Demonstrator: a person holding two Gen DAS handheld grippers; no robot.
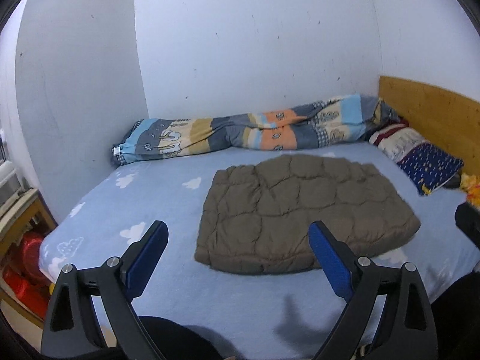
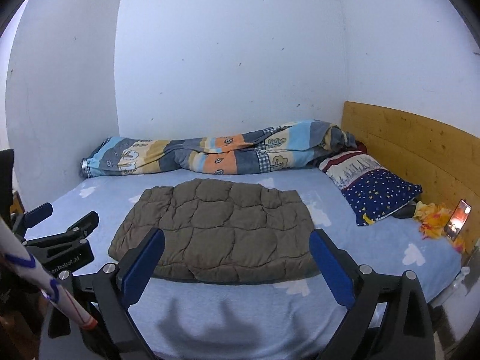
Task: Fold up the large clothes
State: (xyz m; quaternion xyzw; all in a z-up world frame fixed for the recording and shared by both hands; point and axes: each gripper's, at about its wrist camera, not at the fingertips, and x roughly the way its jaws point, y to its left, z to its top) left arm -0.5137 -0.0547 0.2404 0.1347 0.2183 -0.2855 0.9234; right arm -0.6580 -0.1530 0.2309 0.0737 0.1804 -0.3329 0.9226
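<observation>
A brown quilted garment [image 1: 303,210] lies folded into a flat rectangle in the middle of the bed, on the light blue cloud-print sheet [image 1: 126,198]. My left gripper [image 1: 238,225] hovers open over the bed's near edge, its blue pads [image 1: 150,258] wide apart and nothing between them. In the right wrist view the same garment [image 2: 216,225] lies just beyond my right gripper [image 2: 237,234], which is also open and empty. My left gripper [image 2: 64,214] shows there at the far left, to the left of the garment and apart from it.
A rolled patterned duvet [image 1: 240,132] lies along the back wall. Pillows [image 2: 372,192] lean at the wooden headboard [image 2: 420,156], with a lit phone [image 2: 457,219] and an orange-yellow thing [image 2: 435,219] beside them. Red plastic items [image 1: 24,270] sit left of the bed. A white sleeve [image 2: 45,285] crosses the lower left.
</observation>
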